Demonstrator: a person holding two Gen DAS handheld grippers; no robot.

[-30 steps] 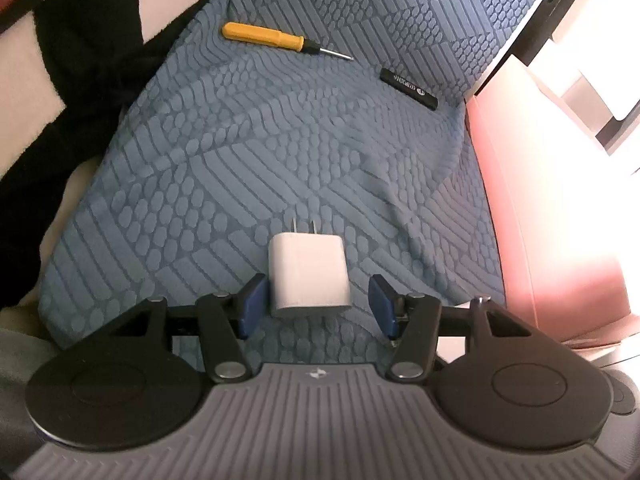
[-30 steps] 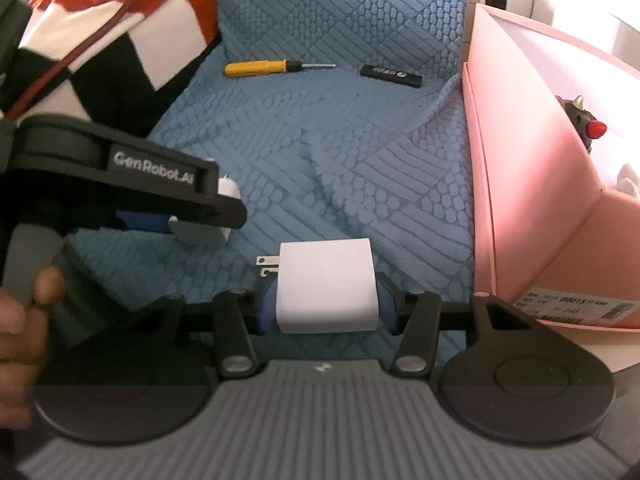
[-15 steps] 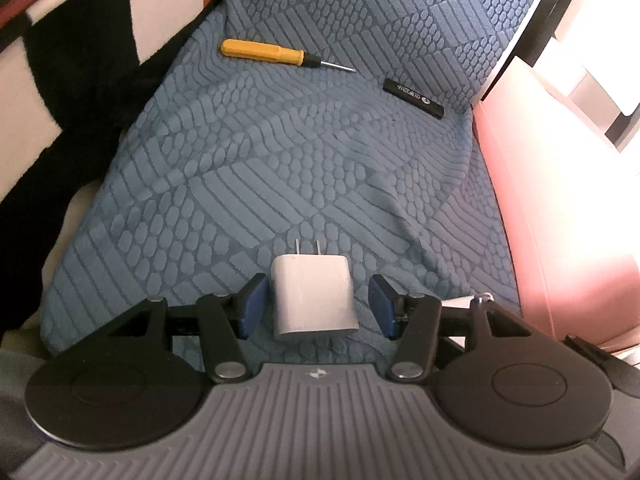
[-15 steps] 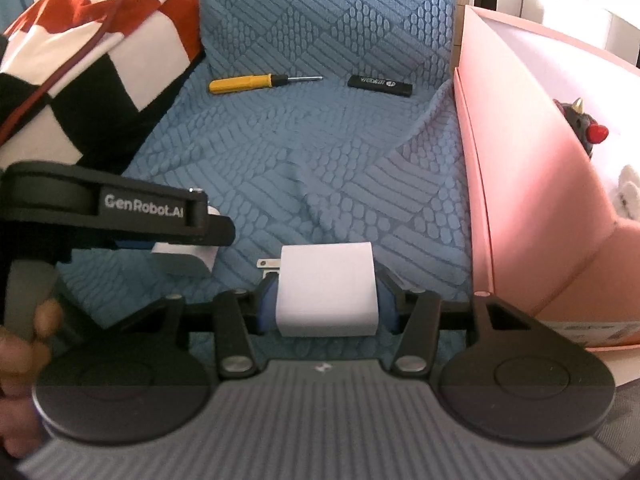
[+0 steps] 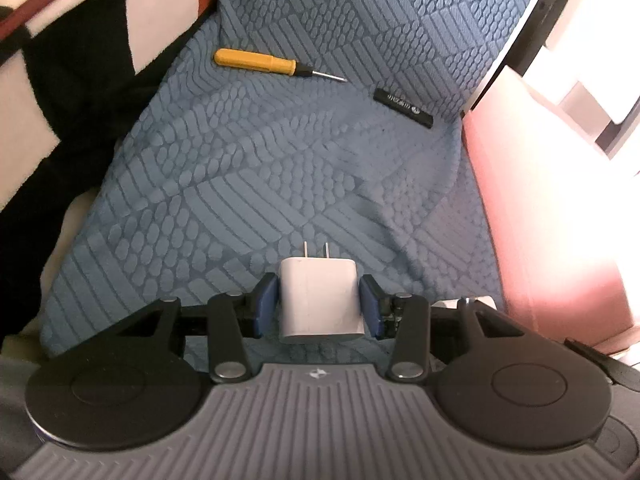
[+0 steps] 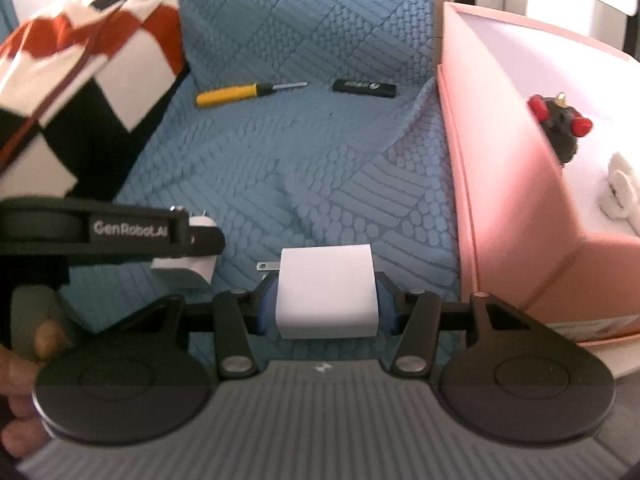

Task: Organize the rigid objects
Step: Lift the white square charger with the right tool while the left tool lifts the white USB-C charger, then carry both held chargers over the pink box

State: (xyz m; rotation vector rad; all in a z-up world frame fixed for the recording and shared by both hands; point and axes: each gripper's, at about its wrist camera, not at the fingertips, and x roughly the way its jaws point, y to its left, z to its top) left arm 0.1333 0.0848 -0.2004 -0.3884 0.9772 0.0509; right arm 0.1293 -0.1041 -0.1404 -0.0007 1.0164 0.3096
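Two chargers in hand, box next

My left hand-held gripper (image 5: 319,305) has been closing around the small charger (image 5: 320,300), not quite pinching; my right hand-held gripper (image 6: 326,303) clamps the larger charger (image 6: 327,292) above the blue quilt (image 6: 320,160), ready for the pink box (image 6: 516,216) alongside.

Left wrist view close above the blue quilt (image 5: 280,168), angled steeply down, right wrist view likewise, slightly blurred, both sharing yellow screwdriver (image 5: 256,62), black stick (image 5: 403,107), probably the same pink box (image 6: 500,184)
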